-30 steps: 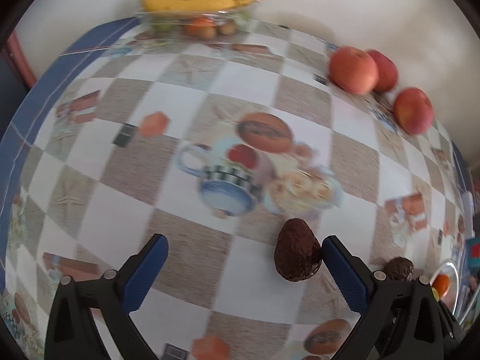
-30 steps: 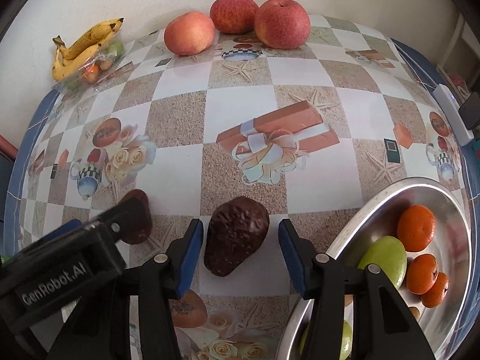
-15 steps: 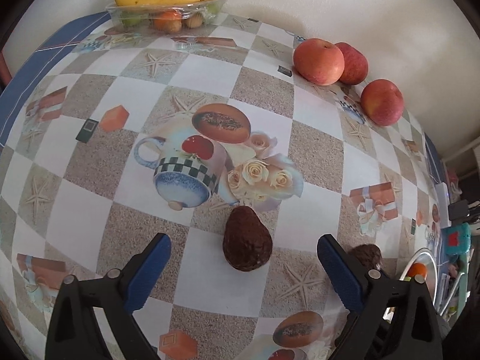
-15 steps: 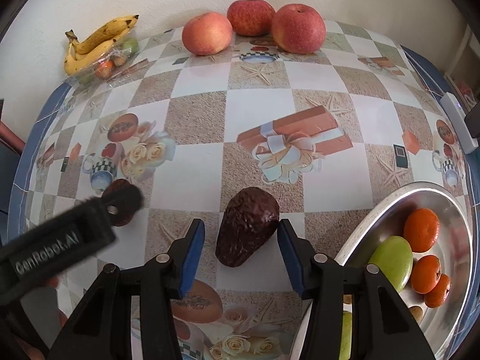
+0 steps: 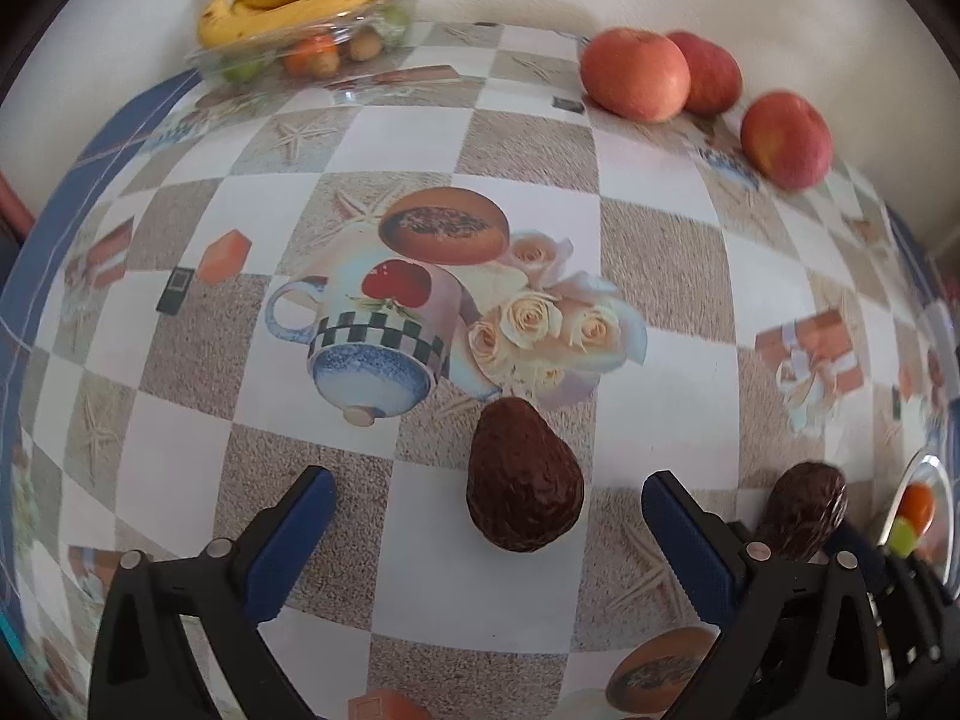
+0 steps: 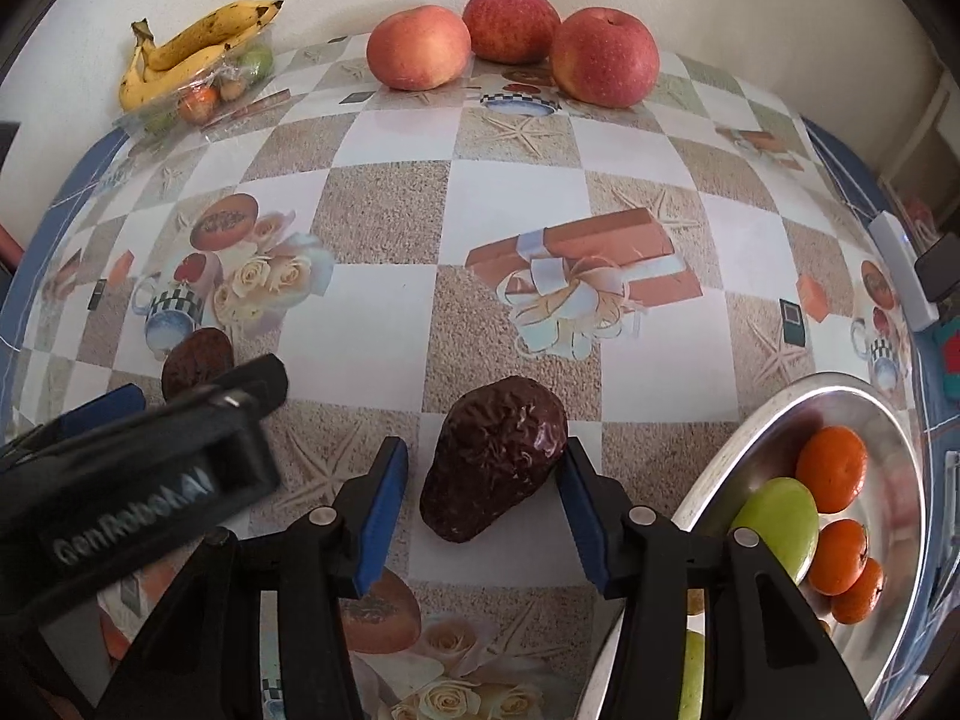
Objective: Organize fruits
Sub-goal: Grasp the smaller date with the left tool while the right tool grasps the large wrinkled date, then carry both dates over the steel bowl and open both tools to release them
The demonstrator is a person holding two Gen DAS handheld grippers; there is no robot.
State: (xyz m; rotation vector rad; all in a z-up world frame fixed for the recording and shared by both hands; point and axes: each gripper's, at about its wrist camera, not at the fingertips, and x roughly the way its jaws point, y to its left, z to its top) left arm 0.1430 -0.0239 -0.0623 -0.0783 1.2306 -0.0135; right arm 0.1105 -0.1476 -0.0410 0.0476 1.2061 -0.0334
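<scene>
Two dark brown avocados lie on the patterned tablecloth. One avocado (image 5: pixel 522 480) sits between the fingers of my left gripper (image 5: pixel 487 483), which stands wide open with clear gaps on both sides. The other avocado (image 6: pixel 495 462) lies between the blue pads of my right gripper (image 6: pixel 486 450). Its jaws are opening: the right pad is at the fruit's skin and the left pad stands off it. Seen from the left wrist, that second avocado (image 5: pixel 807 516) shows behind the right finger.
Three red apples (image 6: pixel 510 24) sit by the far wall. Bananas (image 6: pixel 192 54) lie on a clear tray of small fruit at the far left. A metal bowl (image 6: pixel 750 420) with oranges and green fruit stands at the right. The left gripper's black body (image 6: pixel 150 468) crowds the right wrist view's lower left.
In the left wrist view the avocado has shifted from beside the right finger to the middle of the gap. The right gripper has stayed around its avocado.
</scene>
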